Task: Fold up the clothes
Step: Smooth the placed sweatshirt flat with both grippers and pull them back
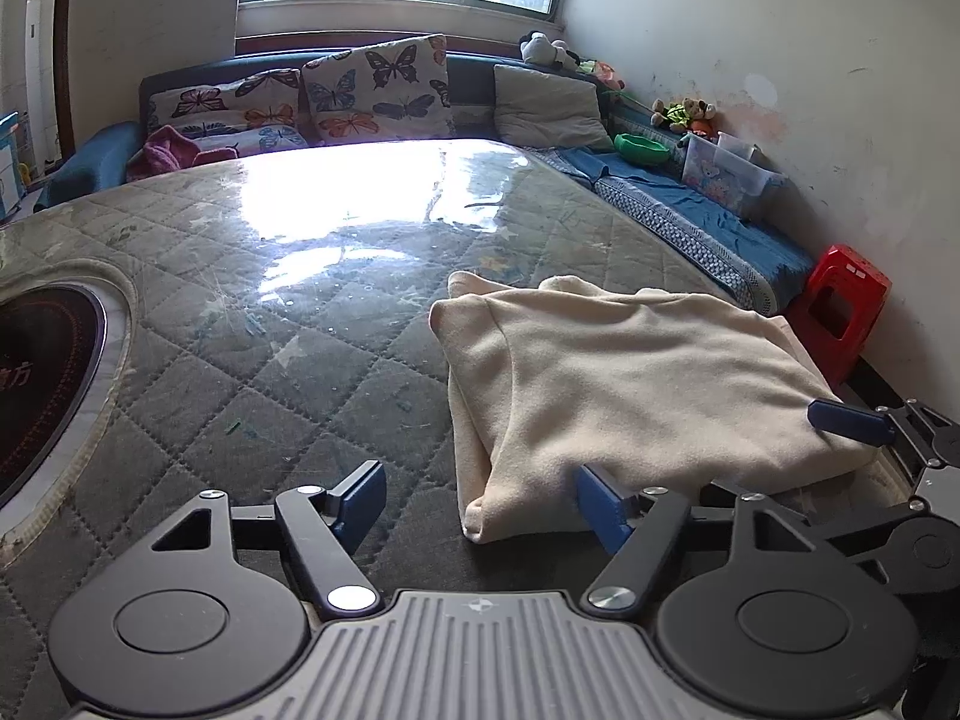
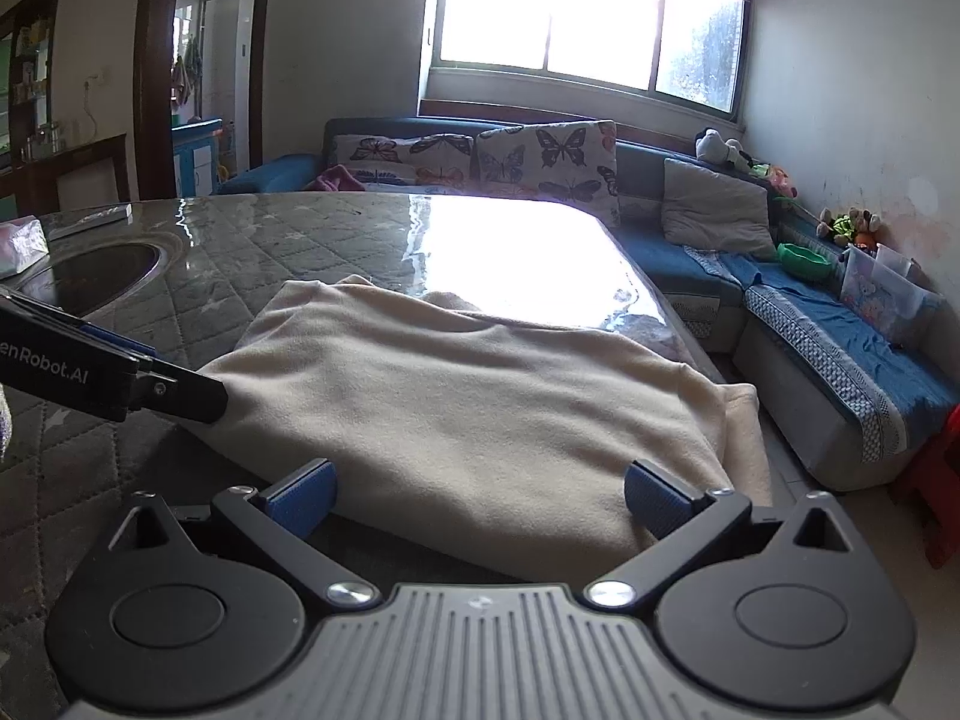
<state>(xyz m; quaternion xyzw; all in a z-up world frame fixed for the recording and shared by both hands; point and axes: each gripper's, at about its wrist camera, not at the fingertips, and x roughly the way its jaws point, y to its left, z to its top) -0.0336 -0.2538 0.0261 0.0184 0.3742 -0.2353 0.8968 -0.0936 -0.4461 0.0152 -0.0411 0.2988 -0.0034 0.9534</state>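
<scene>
A cream garment (image 1: 630, 372), folded into a thick rectangle, lies flat on the quilted table (image 1: 270, 324) near its right front corner. My left gripper (image 1: 480, 507) stands open at the garment's near left corner, which pokes in between the fingers without being pinched. In the right wrist view the garment (image 2: 468, 402) fills the middle. My right gripper (image 2: 480, 501) is open wide, with its pads on either side of the near edge. The right gripper's blue finger (image 1: 846, 420) rests on the cloth's right side. The left gripper's black finger (image 2: 180, 396) touches the cloth's left edge.
A round black hob (image 1: 36, 372) is sunk into the table at the left. A blue sofa (image 2: 840, 348) with butterfly cushions (image 1: 372, 90) wraps the far and right sides. A red stool (image 1: 840, 312) stands by the table's right corner. A tissue pack (image 2: 21, 246) lies far left.
</scene>
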